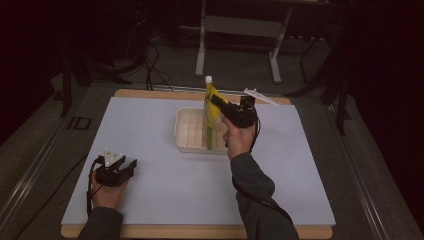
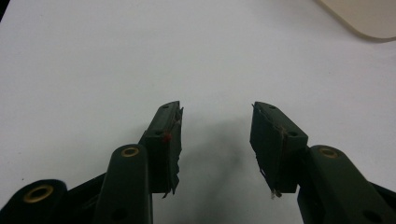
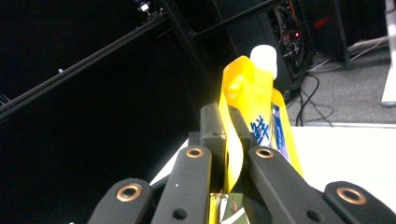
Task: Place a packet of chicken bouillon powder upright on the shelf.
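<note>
A yellow pouch (image 1: 210, 115) with a white cap (image 1: 208, 79) hangs upright over a white tray (image 1: 188, 131) at the middle of the table. My right gripper (image 1: 216, 102) is shut on the pouch near its top. In the right gripper view the pouch (image 3: 254, 107) is pinched between the black jaws, its white cap (image 3: 264, 58) above them. My left gripper (image 1: 129, 167) rests on the pale mat at the front left. In the left gripper view its jaws stand apart with nothing between them, so the left gripper (image 2: 215, 116) is open.
The pale mat (image 1: 165, 180) covers a wooden tabletop (image 1: 200, 231). A corner of the tray (image 2: 364, 18) shows at the top right of the left gripper view. Metal table legs (image 1: 200, 55) and cables (image 1: 152, 70) lie on the floor beyond the far edge.
</note>
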Available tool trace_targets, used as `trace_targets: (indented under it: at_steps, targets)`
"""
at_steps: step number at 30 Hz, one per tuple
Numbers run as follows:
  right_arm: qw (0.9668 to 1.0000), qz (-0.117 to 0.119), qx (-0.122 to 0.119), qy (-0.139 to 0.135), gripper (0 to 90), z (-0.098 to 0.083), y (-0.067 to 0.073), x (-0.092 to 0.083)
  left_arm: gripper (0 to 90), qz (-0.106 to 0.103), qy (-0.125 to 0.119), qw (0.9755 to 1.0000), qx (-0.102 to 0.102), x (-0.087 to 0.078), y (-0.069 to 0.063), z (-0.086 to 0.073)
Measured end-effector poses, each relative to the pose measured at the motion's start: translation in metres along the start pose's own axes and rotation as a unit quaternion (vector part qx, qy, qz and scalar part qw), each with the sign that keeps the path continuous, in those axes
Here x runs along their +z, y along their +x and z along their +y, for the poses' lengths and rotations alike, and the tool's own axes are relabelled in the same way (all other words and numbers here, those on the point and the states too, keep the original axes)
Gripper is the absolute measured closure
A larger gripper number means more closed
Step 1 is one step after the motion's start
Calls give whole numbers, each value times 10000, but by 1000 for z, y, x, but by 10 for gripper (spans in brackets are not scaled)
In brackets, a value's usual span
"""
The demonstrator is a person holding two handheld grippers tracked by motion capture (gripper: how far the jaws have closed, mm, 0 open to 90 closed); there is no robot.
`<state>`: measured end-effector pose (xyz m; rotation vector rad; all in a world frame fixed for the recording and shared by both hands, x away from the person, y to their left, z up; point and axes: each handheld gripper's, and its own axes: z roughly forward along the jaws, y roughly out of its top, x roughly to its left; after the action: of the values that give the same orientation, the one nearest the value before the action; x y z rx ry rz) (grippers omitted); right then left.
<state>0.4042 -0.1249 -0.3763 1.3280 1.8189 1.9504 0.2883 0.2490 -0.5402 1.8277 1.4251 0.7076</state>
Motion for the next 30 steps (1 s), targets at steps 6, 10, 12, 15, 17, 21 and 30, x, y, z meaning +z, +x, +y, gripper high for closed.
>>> trace_targets:
  at_steps: [6,10,12,15,17,21,30]
  targets:
    - [9999,-93,-116,-83,900,-1,-4,2,526,0,-9,10000,-19,0,0,0]
    - [9998,-168,-71,-93,900,-3,-8,4,527,3,-7,10000,-13,0,0,0]
    - [9997,-204,-67,-90,900,-4,-9,6,526,-6,-9,10000,-23,0,0,0]
    - [9996,-241,-68,-97,900,-6,-10,9,526,-10,-10,10000,-24,0,0,0]
    - [9994,-293,-133,-124,900,-7,-9,11,526,-15,-6,10000,-30,0,0,0]
    - [9992,-299,-180,-196,900,-9,-11,14,526,-21,-16,10000,-37,0,0,0]
    - [9988,-364,-311,-134,900,-20,-13,19,526,-25,-19,10000,-44,0,0,0]
